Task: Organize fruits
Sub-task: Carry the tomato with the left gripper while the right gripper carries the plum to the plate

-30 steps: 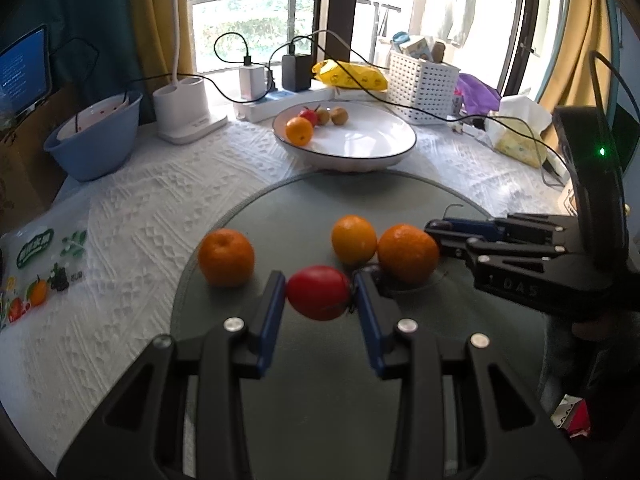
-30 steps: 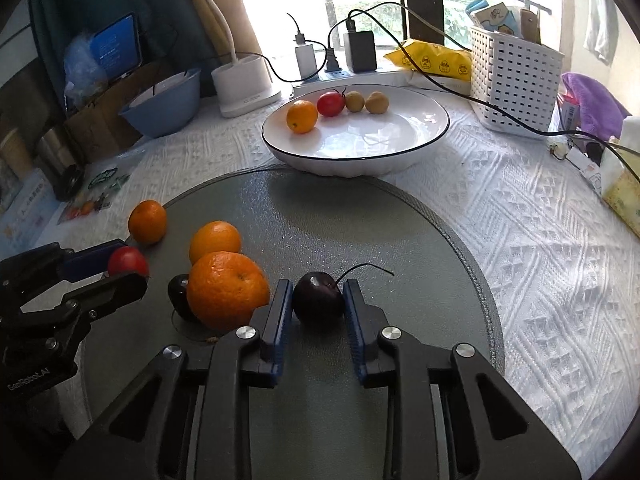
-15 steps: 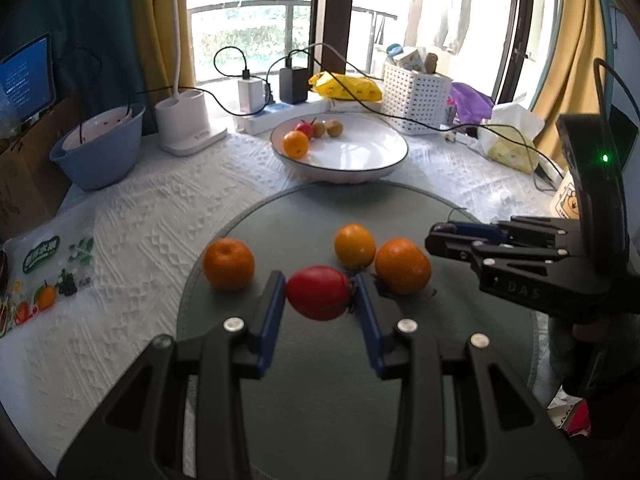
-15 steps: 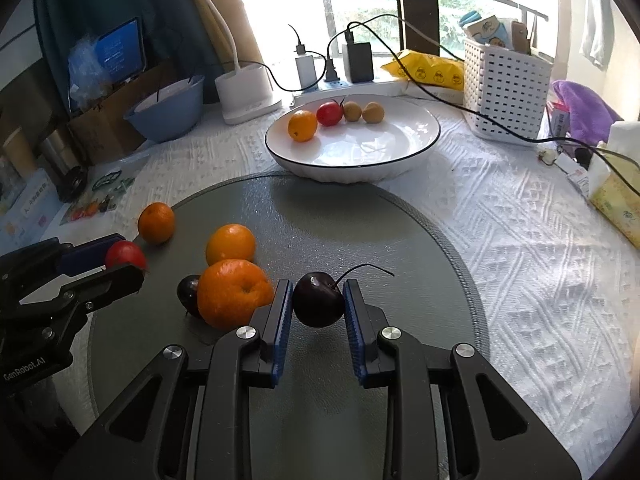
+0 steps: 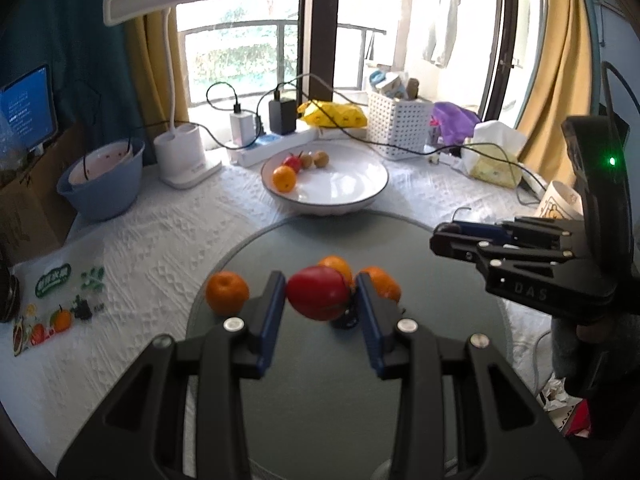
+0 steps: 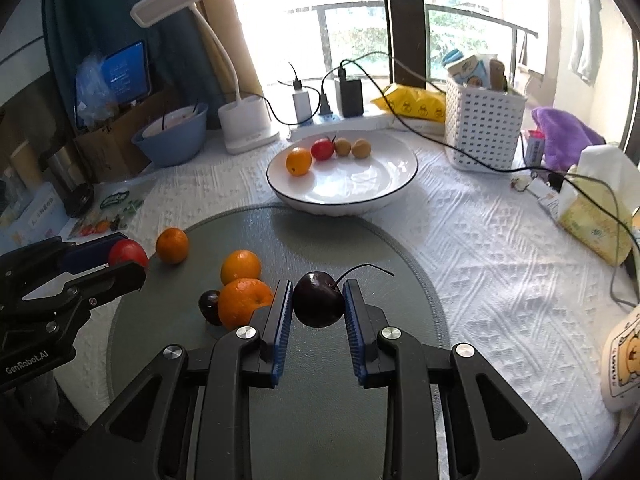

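Observation:
My left gripper (image 5: 320, 300) is shut on a red tomato (image 5: 318, 298), held above the grey round mat (image 5: 420, 264). In the right wrist view my right gripper (image 6: 318, 300) is shut on a dark cherry (image 6: 319, 299) whose stem curves off to the right. On the mat lie three oranges (image 6: 172, 245) (image 6: 240, 266) (image 6: 242, 302) and a second dark cherry (image 6: 210, 307). The white plate (image 6: 384, 196) beyond the mat holds an orange (image 6: 299, 161), a red tomato (image 6: 322, 149) and two small brown fruits (image 6: 352, 148). The left gripper with its tomato (image 6: 128, 253) also shows at the right wrist view's left edge.
Behind the plate stand a white desk lamp (image 6: 244, 128), a power strip with chargers and cables (image 6: 340, 116), a white perforated basket (image 6: 484, 120) and a yellow bag (image 6: 412, 104). A blue bowl (image 6: 172, 136) sits at the left, a tissue pack (image 6: 592, 220) at the right. A white patterned cloth (image 6: 500, 248) covers the table.
Both grippers have risen off the mat with their fruit still held; the oranges and the plate now look lower and farther away in both views.

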Motion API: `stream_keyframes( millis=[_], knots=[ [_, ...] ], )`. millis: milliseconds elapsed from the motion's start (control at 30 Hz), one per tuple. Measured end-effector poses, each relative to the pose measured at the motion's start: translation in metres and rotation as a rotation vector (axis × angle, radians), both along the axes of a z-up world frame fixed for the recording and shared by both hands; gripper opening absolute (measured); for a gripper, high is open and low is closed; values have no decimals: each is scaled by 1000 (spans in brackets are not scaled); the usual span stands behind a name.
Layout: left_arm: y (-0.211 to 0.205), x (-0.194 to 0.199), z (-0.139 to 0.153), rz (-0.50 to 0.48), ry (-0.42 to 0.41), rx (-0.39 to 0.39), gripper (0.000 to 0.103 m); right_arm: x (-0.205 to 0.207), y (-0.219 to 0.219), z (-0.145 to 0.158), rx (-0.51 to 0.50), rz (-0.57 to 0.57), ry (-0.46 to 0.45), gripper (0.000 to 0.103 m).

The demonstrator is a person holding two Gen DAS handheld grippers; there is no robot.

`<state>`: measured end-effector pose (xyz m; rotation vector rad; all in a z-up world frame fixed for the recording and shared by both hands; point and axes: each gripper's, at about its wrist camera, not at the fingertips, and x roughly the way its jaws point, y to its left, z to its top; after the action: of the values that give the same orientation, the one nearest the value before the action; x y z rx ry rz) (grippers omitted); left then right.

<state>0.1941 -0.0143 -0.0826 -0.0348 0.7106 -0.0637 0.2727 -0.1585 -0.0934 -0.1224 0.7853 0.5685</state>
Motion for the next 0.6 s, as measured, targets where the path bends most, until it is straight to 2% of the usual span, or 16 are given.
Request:
stream_keyframes(
  millis=[600],
  knots=[
    [-3, -6, 42, -33, -71, 12, 37, -21, -4, 47, 21, -8, -98, 28]
  ],
)
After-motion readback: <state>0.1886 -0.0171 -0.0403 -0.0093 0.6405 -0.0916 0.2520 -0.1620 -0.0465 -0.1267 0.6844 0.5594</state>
